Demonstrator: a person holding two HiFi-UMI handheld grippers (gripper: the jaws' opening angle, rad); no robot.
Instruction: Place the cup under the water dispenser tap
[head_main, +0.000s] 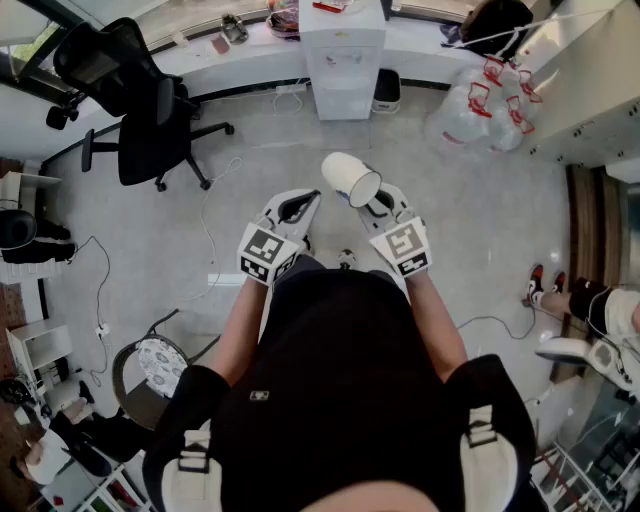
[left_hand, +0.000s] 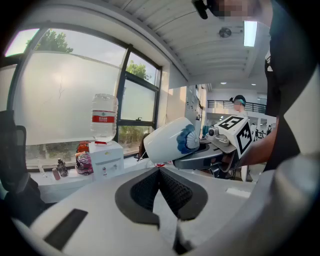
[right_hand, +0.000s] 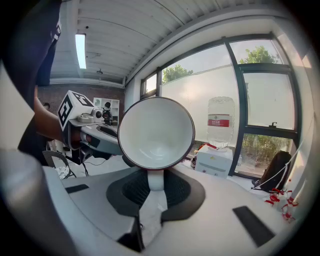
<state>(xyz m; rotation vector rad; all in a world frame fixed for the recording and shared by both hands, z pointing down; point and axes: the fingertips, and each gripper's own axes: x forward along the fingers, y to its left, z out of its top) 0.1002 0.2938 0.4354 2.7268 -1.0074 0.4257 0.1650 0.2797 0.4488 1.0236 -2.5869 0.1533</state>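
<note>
White cup (head_main: 345, 175) tipped sideways, aloft

Right gripper (right_hand: 155, 184): fingers (right_hand: 134, 189) closed on handle of cup (right_hand: 156, 131), handle upright between them. Cup white with dark rim, tipped on side, mouth toward camera. Water dispenser (right_hand: 215, 162) behind cup, to its right, by window (right_hand: 260, 100). Water bottle (right_hand: 220, 120) with red label inverted on top of dispenser. Left gripper (right_hand: 102, 137) just left of cup, marker cube (right_hand: 72, 109) on it. Office chair (right_hand: 272, 170) at lower right. Ceiling light (right_hand: 80, 50) at upper left.
</note>
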